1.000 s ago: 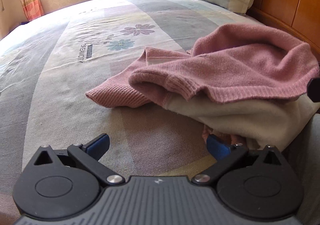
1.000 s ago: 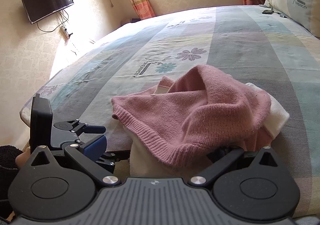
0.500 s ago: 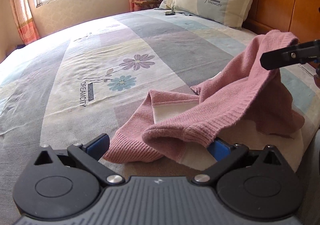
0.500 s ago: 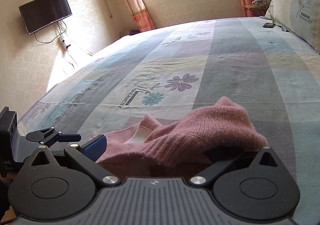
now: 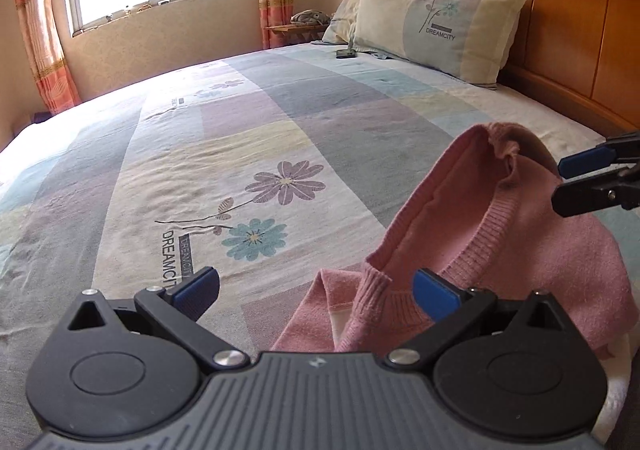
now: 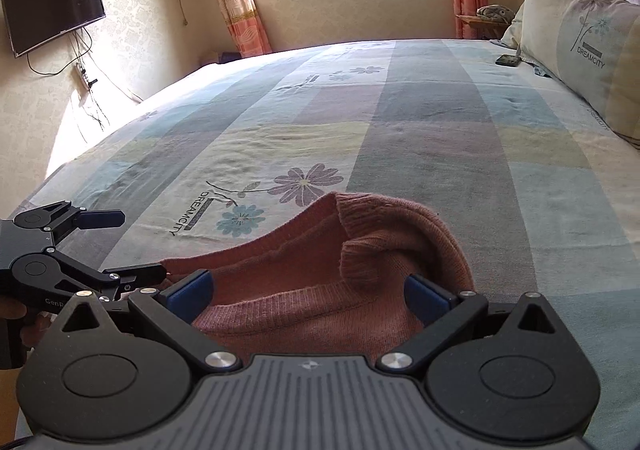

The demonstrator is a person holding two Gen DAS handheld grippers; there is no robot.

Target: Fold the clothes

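Your right gripper (image 6: 308, 292) has its fingers spread wide, the pink sweater (image 6: 320, 274) bunched between them on the bed (image 6: 440, 122). Your left gripper (image 5: 316, 290) gapes too, the sweater draped over its right finger (image 5: 434, 292), nothing pinched.

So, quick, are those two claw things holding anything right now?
Left gripper: open, holding nothing.
Right gripper: open, pink sweater bunched between its fingers, unclamped.
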